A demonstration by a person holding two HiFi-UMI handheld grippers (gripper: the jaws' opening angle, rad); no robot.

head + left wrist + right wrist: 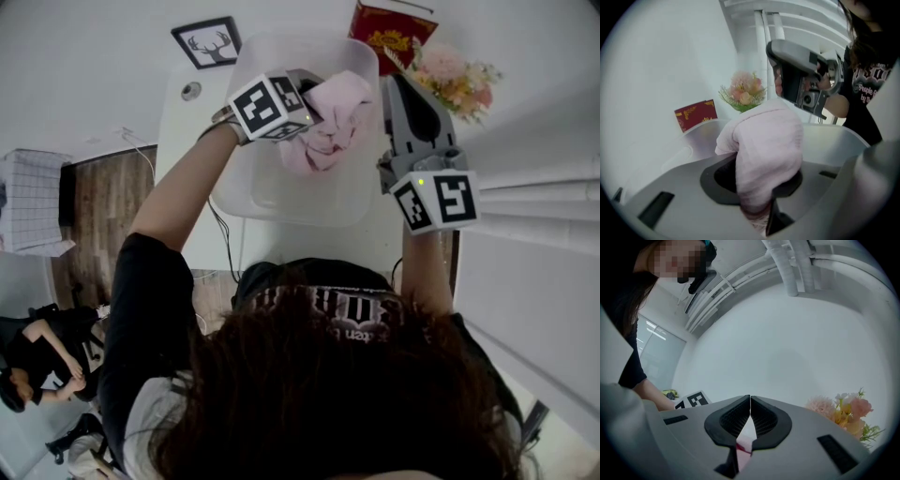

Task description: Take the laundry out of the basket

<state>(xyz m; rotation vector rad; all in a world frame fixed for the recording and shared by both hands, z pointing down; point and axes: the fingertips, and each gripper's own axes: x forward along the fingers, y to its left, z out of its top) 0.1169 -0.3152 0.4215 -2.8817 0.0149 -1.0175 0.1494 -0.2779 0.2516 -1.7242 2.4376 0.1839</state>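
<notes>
A pale pink cloth point(330, 122) hangs bunched over the translucent white basket point(281, 202), lifted above its bottom. My left gripper point(311, 105) reaches in from the left and is shut on the cloth. In the left gripper view the pink cloth point(766, 145) fills the gap between the dark pads point(721, 180) and drapes over them, with the basket rim point(829, 140) behind. My right gripper point(394, 84) is held at the basket's right side, pointing away from me. Its jaws point(750, 401) are shut tip to tip with nothing between them.
The basket sits on a narrow white table point(187, 187) against a white wall. Beyond it are a framed deer picture point(208, 42), a red box point(389, 28) and a bunch of flowers point(455, 75). A person sits on a chair at lower left point(42, 361).
</notes>
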